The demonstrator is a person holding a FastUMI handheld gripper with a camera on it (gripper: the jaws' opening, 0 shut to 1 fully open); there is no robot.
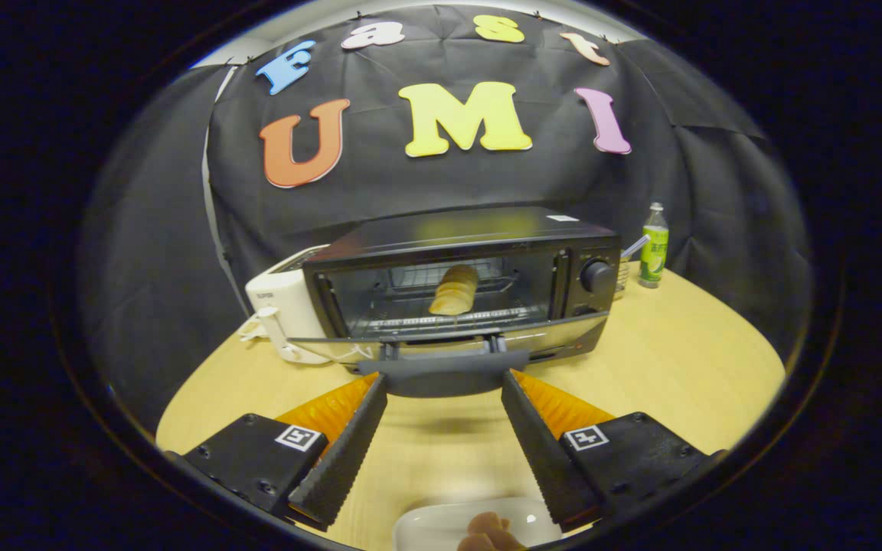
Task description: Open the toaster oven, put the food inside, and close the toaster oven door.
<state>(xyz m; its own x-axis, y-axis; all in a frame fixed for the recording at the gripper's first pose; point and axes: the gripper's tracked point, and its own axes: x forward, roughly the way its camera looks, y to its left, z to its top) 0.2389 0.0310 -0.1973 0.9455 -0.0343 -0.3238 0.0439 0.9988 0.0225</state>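
The toaster oven (464,287) is seen standing on the wooden table (686,360), straight beyond the fingers. Its door (445,366) is dropped open toward the gripper, with the door handle (443,376) lying just ahead of the fingertips and roughly spanning the gap between them. A piece of bread (455,290) is seen inside the chamber, resting on the wire rack (441,314). The opening and the loading are therefore judged to be done, and only the closing of the door is left.

The gripper (443,389) is held wide, its fingers spread to either side of the handle; nothing is gripped between them, and whether the tips touch the handle cannot be told.

Below the fingers, close to the camera, a white plate (426,528) is seen with some brownish food (487,532) on it; it cannot be told whether this is meant for the oven too.

A control knob (596,275) is set on the oven's right front panel. A white appliance (280,310) stands against the oven's left side, and a green bottle (654,249) stands on the table beyond the oven's right end.
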